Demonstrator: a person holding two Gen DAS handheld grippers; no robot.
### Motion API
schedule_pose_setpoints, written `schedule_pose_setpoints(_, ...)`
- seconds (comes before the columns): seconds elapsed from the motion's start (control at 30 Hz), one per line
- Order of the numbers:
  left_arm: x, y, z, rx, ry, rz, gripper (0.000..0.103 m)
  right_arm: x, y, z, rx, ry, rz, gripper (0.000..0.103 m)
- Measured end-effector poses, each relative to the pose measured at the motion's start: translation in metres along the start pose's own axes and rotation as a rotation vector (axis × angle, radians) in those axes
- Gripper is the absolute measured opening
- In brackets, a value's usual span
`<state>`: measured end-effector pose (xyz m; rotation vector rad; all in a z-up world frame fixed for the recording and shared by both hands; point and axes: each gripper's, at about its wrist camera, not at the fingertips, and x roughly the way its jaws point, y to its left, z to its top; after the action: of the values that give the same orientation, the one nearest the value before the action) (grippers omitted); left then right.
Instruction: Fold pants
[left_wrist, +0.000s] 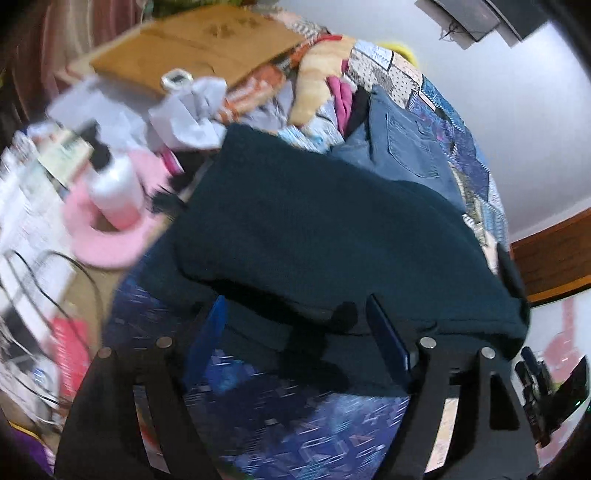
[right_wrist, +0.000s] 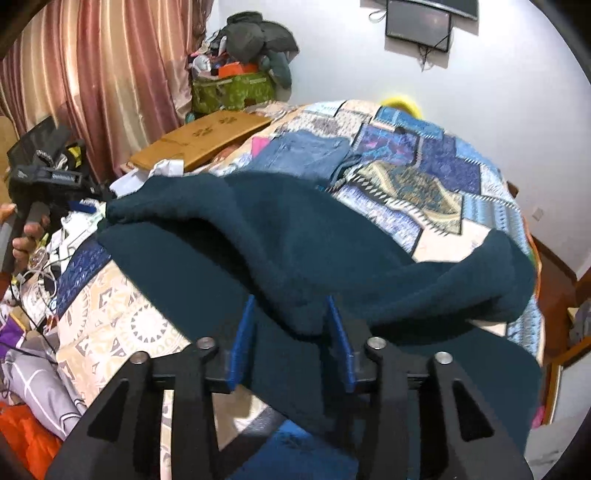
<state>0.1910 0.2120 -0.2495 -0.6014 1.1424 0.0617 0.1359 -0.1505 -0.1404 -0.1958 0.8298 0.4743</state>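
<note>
The dark teal fleece pants (left_wrist: 314, 229) lie folded over on the patchwork quilt (left_wrist: 303, 424); they also show in the right wrist view (right_wrist: 295, 243). My left gripper (left_wrist: 295, 325) stands wide open at the pants' near edge, its blue fingers (left_wrist: 388, 332) to either side of the cloth and not pinching it. My right gripper (right_wrist: 291, 321) is closed on a bunched fold of the pants between its blue fingers (right_wrist: 341, 336) and holds it lifted above the quilt (right_wrist: 406, 184).
Folded blue jeans (left_wrist: 410, 147) lie beyond the pants; they also show in the right wrist view (right_wrist: 303, 151). A white bottle (left_wrist: 114, 184) on a pink ring, papers and cables crowd the left. A wooden board (right_wrist: 207, 136), a green bag (right_wrist: 232, 88) and curtains stand behind.
</note>
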Motion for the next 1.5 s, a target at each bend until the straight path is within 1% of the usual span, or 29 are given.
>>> schedule_pose_setpoints(0.07,0.01,-0.001,0.004,-0.023,0.014,-0.003,0.077,-0.003,-0.008,0.005,0.031,-0.016,-0.005,0.046)
schedule_pose_setpoints(0.17,0.023,-0.003,0.01,-0.045,0.028,-0.004,0.076,-0.001,-0.023,0.01,0.092,-0.03,-0.043,0.052)
schedule_pose_setpoints(0.2,0.026,-0.004,0.012,-0.046,0.028,-0.001,0.072,0.002,-0.029,0.011,0.114,-0.027,-0.064,0.052)
schedule_pose_setpoints(0.23,0.029,-0.005,0.013,-0.041,0.027,0.008,0.059,0.006,-0.035,0.012,0.137,-0.02,-0.083,0.052)
schedule_pose_setpoints(0.27,0.032,-0.009,0.013,-0.023,0.026,0.034,0.05,0.01,-0.039,0.013,0.154,-0.012,-0.094,0.052)
schedule_pose_setpoints(0.3,0.033,-0.01,0.013,-0.006,0.018,0.063,0.037,0.016,-0.046,0.012,0.183,0.002,-0.105,0.052)
schedule_pose_setpoints(0.33,0.032,-0.012,0.012,0.013,0.001,0.087,0.028,0.02,-0.052,0.012,0.206,0.014,-0.109,0.052)
schedule_pose_setpoints(0.43,0.019,-0.02,0.009,0.085,-0.078,0.151,0.016,0.034,-0.065,0.007,0.271,0.051,-0.116,0.052)
schedule_pose_setpoints(0.5,-0.002,-0.023,0.007,0.126,-0.17,0.222,0.012,0.035,-0.065,0.004,0.275,0.059,-0.118,0.052)
schedule_pose_setpoints(0.53,-0.011,-0.021,0.007,0.13,-0.203,0.238,0.012,0.035,-0.065,0.003,0.271,0.061,-0.123,0.052)
schedule_pose_setpoints(0.6,-0.024,-0.012,0.01,0.112,-0.225,0.214,0.012,0.036,-0.063,0.0,0.252,0.068,-0.136,0.052)
schedule_pose_setpoints(0.7,-0.025,0.001,0.01,0.088,-0.207,0.204,0.012,0.039,-0.063,-0.003,0.241,0.081,-0.16,0.052)
schedule_pose_setpoints(0.77,-0.013,0.005,0.004,0.088,-0.172,0.217,0.012,0.04,-0.067,-0.006,0.259,0.081,-0.167,0.052)
schedule_pose_setpoints(0.8,-0.003,0.008,0.0,0.091,-0.14,0.228,0.012,0.041,-0.07,-0.008,0.279,0.081,-0.166,0.052)
schedule_pose_setpoints(0.83,0.006,0.01,-0.004,0.09,-0.114,0.235,0.013,0.042,-0.072,-0.009,0.298,0.078,-0.162,0.048)
schedule_pose_setpoints(0.87,0.014,0.012,-0.009,0.089,-0.085,0.239,0.014,0.042,-0.076,-0.012,0.322,0.08,-0.153,0.035)
schedule_pose_setpoints(0.9,0.021,0.013,-0.014,0.094,-0.066,0.247,0.017,0.042,-0.078,-0.014,0.337,0.086,-0.14,0.028)
schedule_pose_setpoints(0.93,0.022,0.011,-0.018,0.103,-0.075,0.261,0.02,0.042,-0.08,-0.015,0.351,0.091,-0.128,0.019)
schedule_pose_setpoints(0.97,0.019,0.007,-0.021,0.12,-0.091,0.276,0.02,0.04,-0.081,-0.017,0.362,0.09,-0.114,0.015)
schedule_pose_setpoints(1.0,0.015,0.003,-0.022,0.143,-0.099,0.303,0.024,0.039,-0.08,-0.018,0.36,0.089,-0.121,0.015)
schedule_pose_setpoints(1.07,0.007,-0.006,-0.023,0.191,-0.111,0.343,0.031,0.034,-0.077,-0.019,0.335,0.098,-0.128,0.015)
schedule_pose_setpoints(1.1,0.002,-0.01,-0.023,0.221,-0.119,0.359,0.04,0.032,-0.074,-0.019,0.317,0.102,-0.13,0.015)
schedule_pose_setpoints(1.13,-0.004,-0.016,-0.024,0.249,-0.13,0.369,0.052,0.028,-0.072,-0.019,0.301,0.105,-0.131,0.017)
schedule_pose_setpoints(1.2,-0.017,-0.025,-0.023,0.282,-0.17,0.363,0.063,0.02,-0.071,-0.018,0.284,0.102,-0.137,0.019)
schedule_pose_setpoints(1.23,-0.023,-0.03,-0.022,0.292,-0.19,0.361,0.065,0.016,-0.073,-0.017,0.278,0.098,-0.14,0.023)
schedule_pose_setpoints(1.27,-0.028,-0.036,-0.02,0.302,-0.207,0.362,0.066,0.011,-0.074,-0.015,0.271,0.091,-0.147,0.029)
schedule_pose_setpoints(1.33,-0.038,-0.048,-0.015,0.317,-0.239,0.353,0.08,0.002,-0.081,-0.009,0.264,0.068,-0.17,0.036)
schedule_pose_setpoints(1.4,-0.043,-0.06,-0.009,0.326,-0.27,0.337,0.086,-0.005,-0.093,-0.002,0.27,0.047,-0.188,0.042)
schedule_pose_setpoints(1.5,-0.042,-0.082,0.003,0.363,-0.294,0.32,0.09,-0.007,-0.116,0.012,0.288,0.027,-0.221,0.049)
